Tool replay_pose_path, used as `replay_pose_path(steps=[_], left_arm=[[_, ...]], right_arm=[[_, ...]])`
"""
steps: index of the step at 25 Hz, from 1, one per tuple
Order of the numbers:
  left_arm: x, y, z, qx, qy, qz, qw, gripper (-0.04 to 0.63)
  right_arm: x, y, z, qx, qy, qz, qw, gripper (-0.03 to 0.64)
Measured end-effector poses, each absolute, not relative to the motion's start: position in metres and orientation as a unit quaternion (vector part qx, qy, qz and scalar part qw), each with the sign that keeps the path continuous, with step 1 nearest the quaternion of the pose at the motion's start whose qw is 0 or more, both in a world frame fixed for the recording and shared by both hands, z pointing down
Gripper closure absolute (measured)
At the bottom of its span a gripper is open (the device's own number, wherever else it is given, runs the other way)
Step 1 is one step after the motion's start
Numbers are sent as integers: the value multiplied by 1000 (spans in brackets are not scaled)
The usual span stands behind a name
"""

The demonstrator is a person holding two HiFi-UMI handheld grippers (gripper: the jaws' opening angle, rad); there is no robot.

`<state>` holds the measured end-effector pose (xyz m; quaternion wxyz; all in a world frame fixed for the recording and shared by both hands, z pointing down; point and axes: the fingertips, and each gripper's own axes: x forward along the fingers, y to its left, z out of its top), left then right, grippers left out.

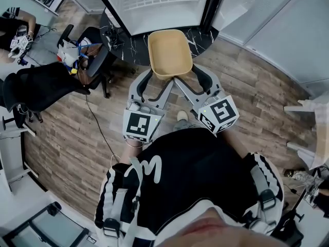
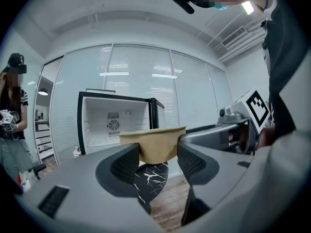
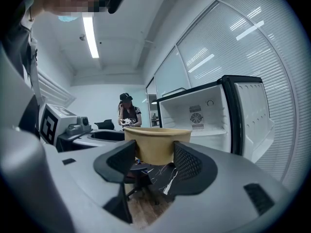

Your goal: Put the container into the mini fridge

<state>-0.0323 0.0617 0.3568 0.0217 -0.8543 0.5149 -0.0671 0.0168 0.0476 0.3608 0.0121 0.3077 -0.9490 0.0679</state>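
1. Seen from the head camera looking steeply down, a person stands on a wood floor. They face an open mini fridge [image 1: 159, 4] at the top centre of the frame.
2. A tan, rectangular, open-topped container [image 1: 169, 53] sits just above the centre of the frame. It looks empty. It is held in the air over the edge of a black marble-patterned table [image 1: 126, 45], just in front of the fridge opening.
3. The left gripper [image 1: 154, 81] reaches up from the lower middle of the frame. In its own view, both jaws are closed against the container's near wall, one on each side.
4. The right gripper [image 1: 191, 76] comes in beside it, slightly to the right. In its own view the jaws also pinch the container's wall. Both tongs therefore carry the one container together.
5. Both gripper views show the fridge door swung open. Inside is a bare white interior with a round fan grille on the back wall.
6. A black office chair [image 1: 46, 84] stands at the left of the frame, well apart from the grippers.
7. Progress, as a judgement: the container is lifted and facing the open fridge, but it has not yet gone inside. What remains is moving it forward onto a shelf, setting it down and opening both sets of jaws.
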Motion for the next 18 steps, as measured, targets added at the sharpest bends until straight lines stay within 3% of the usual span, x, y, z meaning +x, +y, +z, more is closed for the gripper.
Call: replay_pose_path(steps=[18], left_arm=[[-26,19,355,-839,540,-68,28,345]], right_arm=[[23,2,359,281,-958,59,11,362]])
